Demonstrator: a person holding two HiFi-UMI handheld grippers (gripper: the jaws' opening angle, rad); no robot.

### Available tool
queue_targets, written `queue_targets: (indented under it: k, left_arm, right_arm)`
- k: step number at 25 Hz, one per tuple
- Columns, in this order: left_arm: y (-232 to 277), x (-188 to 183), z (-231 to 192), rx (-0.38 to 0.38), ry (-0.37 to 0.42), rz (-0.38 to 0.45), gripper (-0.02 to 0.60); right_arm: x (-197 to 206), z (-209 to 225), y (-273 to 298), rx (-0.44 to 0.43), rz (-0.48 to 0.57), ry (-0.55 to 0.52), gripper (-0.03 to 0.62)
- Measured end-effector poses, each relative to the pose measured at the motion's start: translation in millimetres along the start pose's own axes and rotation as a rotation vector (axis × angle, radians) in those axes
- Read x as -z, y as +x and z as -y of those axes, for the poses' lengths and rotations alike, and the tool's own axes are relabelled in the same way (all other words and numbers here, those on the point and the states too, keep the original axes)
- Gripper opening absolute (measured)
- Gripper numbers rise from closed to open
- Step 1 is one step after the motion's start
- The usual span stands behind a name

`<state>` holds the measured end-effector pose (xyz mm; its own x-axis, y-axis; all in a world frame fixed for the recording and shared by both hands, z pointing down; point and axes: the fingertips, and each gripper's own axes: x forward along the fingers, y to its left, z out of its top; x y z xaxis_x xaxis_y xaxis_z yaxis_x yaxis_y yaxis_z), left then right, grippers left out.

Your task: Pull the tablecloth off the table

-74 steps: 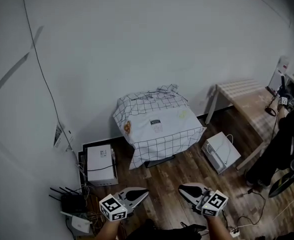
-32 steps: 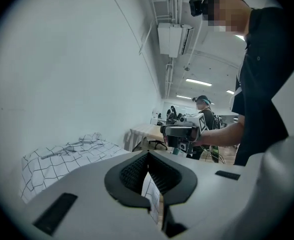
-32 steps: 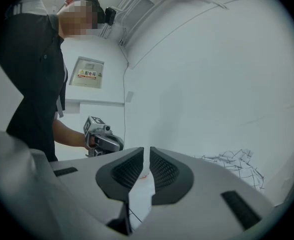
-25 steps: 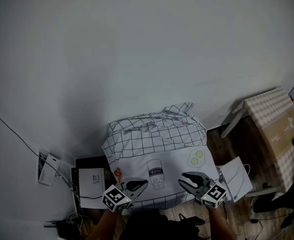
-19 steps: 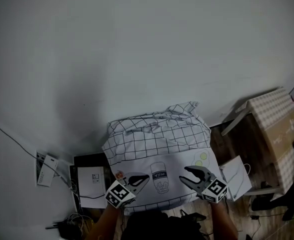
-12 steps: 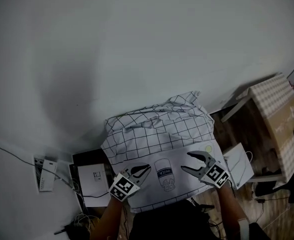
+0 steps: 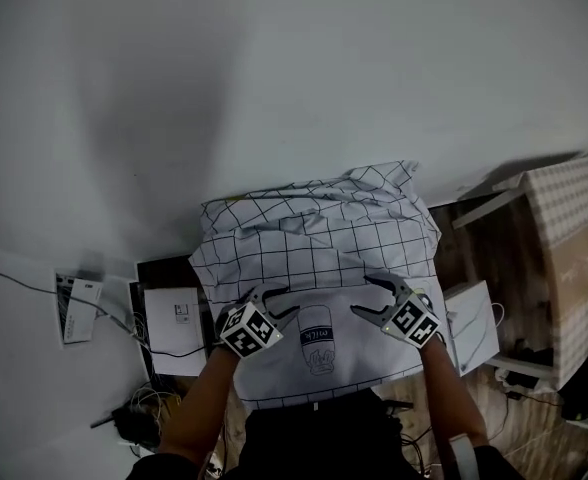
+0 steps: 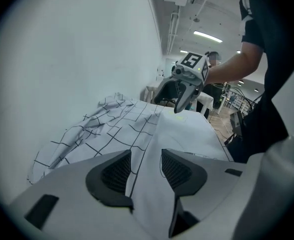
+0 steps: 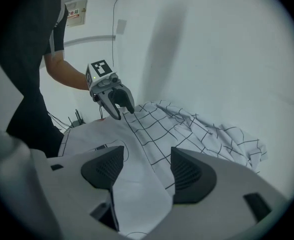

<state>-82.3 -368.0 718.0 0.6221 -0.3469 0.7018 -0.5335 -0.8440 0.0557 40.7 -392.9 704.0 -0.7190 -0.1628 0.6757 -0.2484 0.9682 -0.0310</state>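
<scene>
A white tablecloth (image 7: 314,238) with a black grid and a printed bottle drapes a small table against the wall, bunched at its far edge. My left gripper (image 7: 276,305) hangs just over the cloth's near left part, its jaws opening. The left gripper view shows cloth (image 8: 117,124) in the gap under the pads, which do not press on it. My right gripper (image 7: 367,298) is over the near right part, jaws opening wide, with cloth (image 9: 187,129) showing between its pads, untouched. Each gripper view shows the other gripper: the right gripper (image 8: 179,91) and the left gripper (image 9: 114,101).
A white box (image 7: 174,318) lies on the floor left of the table, a white appliance (image 7: 471,313) on the right. A wooden table (image 7: 574,238) with a checked cover stands far right. Cables and a dark device (image 7: 134,423) lie at lower left. The wall is close behind.
The view has closed in on the table. Both grippers have moved forward over the cloth's near part, and their jaws have spread wider.
</scene>
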Motion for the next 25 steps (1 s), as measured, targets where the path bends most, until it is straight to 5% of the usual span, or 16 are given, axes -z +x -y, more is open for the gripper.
queue_targets:
  k: [12, 25]
  left_arm:
    - [57, 56, -8, -0.018, -0.008, -0.239, 0.270]
    - [62, 60, -9, -0.006, -0.011, -0.252, 0.273]
  right_arm:
    - [76, 22, 40, -0.143, -0.195, -0.087, 0.285]
    - [95, 25, 55, -0.139, -0.244, -0.094, 0.285]
